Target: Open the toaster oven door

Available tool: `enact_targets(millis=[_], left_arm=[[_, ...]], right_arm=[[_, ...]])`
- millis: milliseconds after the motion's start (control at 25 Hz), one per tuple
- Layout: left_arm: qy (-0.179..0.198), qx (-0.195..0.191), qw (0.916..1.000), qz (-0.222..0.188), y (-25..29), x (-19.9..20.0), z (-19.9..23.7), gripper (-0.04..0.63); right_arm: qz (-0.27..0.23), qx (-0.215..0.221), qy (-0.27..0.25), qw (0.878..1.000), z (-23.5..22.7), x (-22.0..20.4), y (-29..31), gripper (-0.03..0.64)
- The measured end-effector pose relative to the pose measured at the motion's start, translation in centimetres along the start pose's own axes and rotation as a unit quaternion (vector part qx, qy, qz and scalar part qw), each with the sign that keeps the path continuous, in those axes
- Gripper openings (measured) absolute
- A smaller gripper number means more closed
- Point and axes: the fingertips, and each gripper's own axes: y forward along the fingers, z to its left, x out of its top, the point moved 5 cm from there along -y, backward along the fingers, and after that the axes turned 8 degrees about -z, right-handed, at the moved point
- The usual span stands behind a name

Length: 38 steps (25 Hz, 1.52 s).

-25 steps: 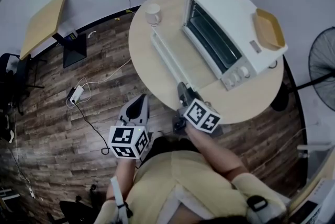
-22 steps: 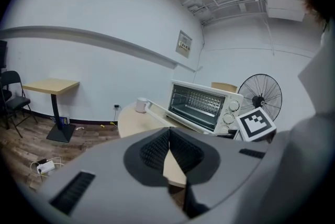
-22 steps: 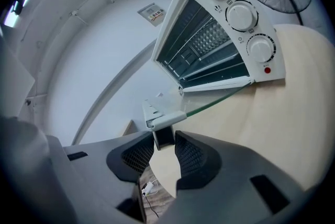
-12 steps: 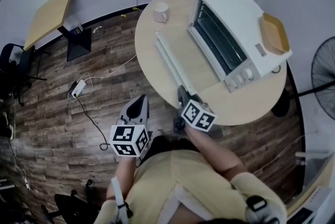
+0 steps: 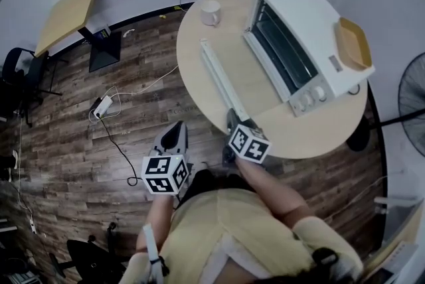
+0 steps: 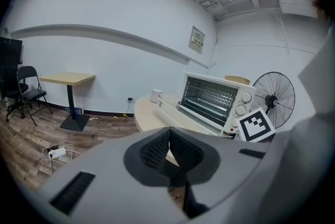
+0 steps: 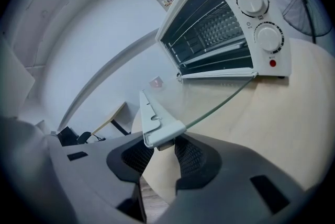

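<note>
Head view first: the white boxy toaster oven sits on the right side of the round pale wooden table. Its clear glass door is swung right down and lies level over the tabletop, hinged at the oven's mouth with the inner face up. The long white handle bar runs along the door's free edge, parallel to the oven front. Its near end reaches the right gripper at the table's rim. The left gripper hangs over the floor, off the table.

Left gripper view: the pads are pressed together with nothing between them, and the oven is well apart ahead.

Right gripper view: the jaws stand fairly wide around the bar's near end. The pads seem to bear on it, though the bar hides the contact.

I'd call the opening done. The next move is to let go and back away without lifting the door.
</note>
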Motion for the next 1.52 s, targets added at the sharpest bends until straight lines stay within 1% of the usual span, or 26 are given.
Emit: enact_targets(millis=[320, 640, 840, 1120, 1520], left_arm=[[-0.013, 0.024, 0.9996, 0.012, -0.4, -1.5, 1.4, 0.003], [-0.019, 0.034, 0.999, 0.023, -0.8, -2.5, 2.0, 0.003], [-0.019, 0.033, 0.999, 0.024, -0.8, -2.6, 2.2, 0.003], [-0.02, 0.031, 0.999, 0.024, -0.7, -2.7, 2.2, 0.003], [-0.02, 0.021, 0.9992, 0.027, -0.3, -2.8, 2.0, 0.003]], right_arm=[[0.015, -0.013, -0.016, 1.0, -0.4, -0.5, 0.5, 0.121], [0.053, -0.04, -0.01, 0.998, -0.4, -0.4, 0.7, 0.123], [0.077, -0.055, -0.007, 0.995, -0.4, -0.3, 1.0, 0.123], [0.105, -0.076, -0.017, 0.991, -0.7, -0.7, 1.0, 0.121], [0.111, -0.073, 0.008, 0.991, -0.7, -1.0, 0.7, 0.123]])
